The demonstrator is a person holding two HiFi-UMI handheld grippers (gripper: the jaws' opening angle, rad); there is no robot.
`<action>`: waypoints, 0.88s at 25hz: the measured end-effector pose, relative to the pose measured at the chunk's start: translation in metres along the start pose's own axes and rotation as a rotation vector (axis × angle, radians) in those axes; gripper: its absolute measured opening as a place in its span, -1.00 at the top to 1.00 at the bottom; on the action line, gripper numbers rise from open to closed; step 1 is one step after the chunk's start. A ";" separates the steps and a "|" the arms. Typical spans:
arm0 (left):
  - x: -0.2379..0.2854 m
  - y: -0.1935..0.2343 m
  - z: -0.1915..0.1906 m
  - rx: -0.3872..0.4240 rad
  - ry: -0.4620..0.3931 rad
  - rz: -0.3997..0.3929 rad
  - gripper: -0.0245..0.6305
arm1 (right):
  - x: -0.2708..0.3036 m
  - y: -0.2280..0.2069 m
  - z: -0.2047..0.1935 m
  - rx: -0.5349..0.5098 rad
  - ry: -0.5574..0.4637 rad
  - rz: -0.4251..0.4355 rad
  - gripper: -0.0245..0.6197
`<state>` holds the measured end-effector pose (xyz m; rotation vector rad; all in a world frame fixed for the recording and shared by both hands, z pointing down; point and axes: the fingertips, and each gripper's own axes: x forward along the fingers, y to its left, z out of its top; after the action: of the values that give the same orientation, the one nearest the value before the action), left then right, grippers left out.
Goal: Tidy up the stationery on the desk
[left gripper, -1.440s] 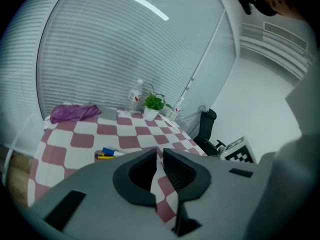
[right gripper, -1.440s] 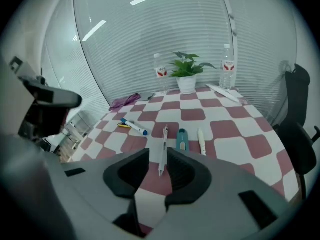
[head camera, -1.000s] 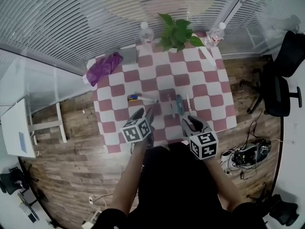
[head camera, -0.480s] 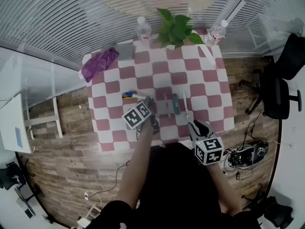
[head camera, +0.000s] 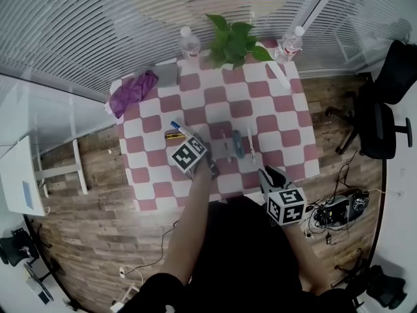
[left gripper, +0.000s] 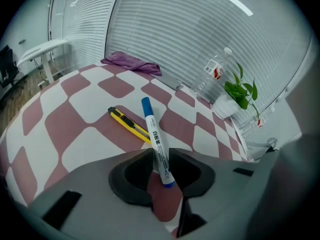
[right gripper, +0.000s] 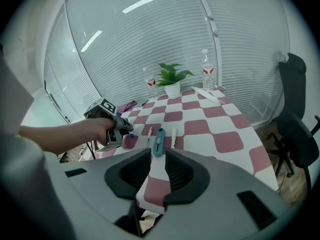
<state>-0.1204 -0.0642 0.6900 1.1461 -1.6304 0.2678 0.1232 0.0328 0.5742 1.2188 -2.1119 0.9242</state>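
A white marker with a blue cap (left gripper: 156,139) stands between the jaws of my left gripper (left gripper: 161,170), which have just been closing and now press on its barrel. In the head view the left gripper (head camera: 193,139) is over the checkered table's (head camera: 280,119) left middle, with the marker (head camera: 178,127) sticking out up-left. A yellow utility knife (left gripper: 127,123) lies right beside it. My right gripper (head camera: 270,173) hovers at the table's front edge; its jaws have just been closing a little, with nothing between them (right gripper: 152,171). A teal utility knife (right gripper: 158,141) and two pens (right gripper: 173,136) lie ahead of it.
A purple cloth (head camera: 132,91) and a grey flat item (head camera: 168,74) lie at the back left. A potted plant (head camera: 232,39) and two water bottles (head camera: 189,43) stand along the back edge. An office chair (head camera: 384,109) is to the right.
The left gripper has moved down onto the marker and closed on it; the marker now angles up-left instead of lying along the yellow knife. The right gripper has drawn back to the table's front edge.
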 end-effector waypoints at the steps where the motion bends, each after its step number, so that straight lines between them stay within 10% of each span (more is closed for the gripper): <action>1: 0.000 0.000 0.000 0.012 -0.005 0.004 0.56 | 0.000 -0.001 0.000 0.007 -0.001 -0.001 0.60; 22: -0.031 -0.023 -0.049 0.207 0.124 -0.139 0.66 | 0.009 0.014 0.015 0.023 -0.032 0.041 0.61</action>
<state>-0.0727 -0.0268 0.6752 1.3655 -1.4321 0.4167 0.1054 0.0212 0.5668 1.2140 -2.1642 0.9554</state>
